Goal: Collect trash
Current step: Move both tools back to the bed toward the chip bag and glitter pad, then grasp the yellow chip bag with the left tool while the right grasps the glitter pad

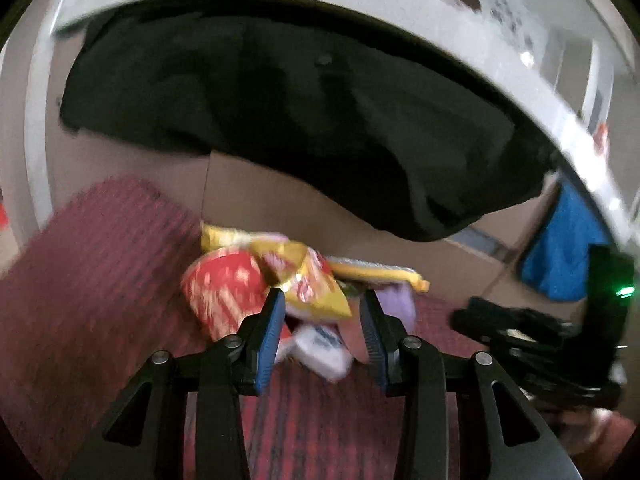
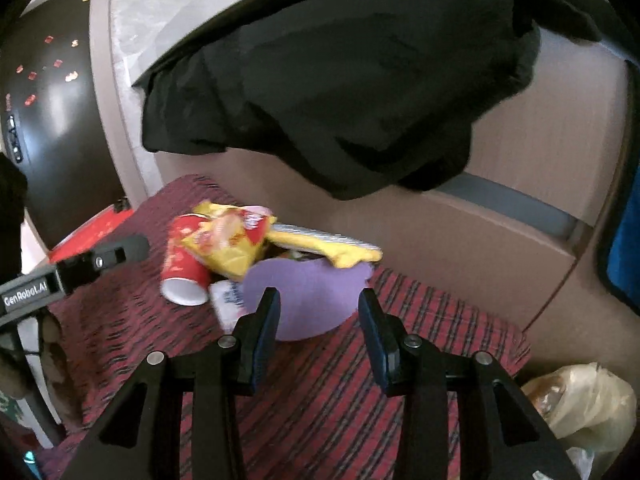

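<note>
A: Left wrist view first. What lies ahead?

B: A heap of trash on a red striped mat: a red paper cup on its side, a yellow snack wrapper over it, a small white packet below, and a bit of purple bowl behind. The picture is blurred.

A: And the left gripper?

B: Its jaws stand apart, with the wrapper and the white packet showing between them. I cannot tell whether the pads press on anything. A black cloth hangs down from the edge above, in front of a brown cabinet front. The right gripper shows dark at the right edge.

A: Now the right wrist view.

B: The same heap, clearer. The cup lies tilted, its mouth under the wrapper. The purple bowl sits just beside it on the mat, and the wrapper drapes over its rim. The white packet lies between cup and bowl.

A: The right jaws?

B: Released, gripping nothing; the bowl lies just beyond the fingertips. The left gripper reaches in from the left, near the cup. A pale plastic bag sits at the lower right.
</note>
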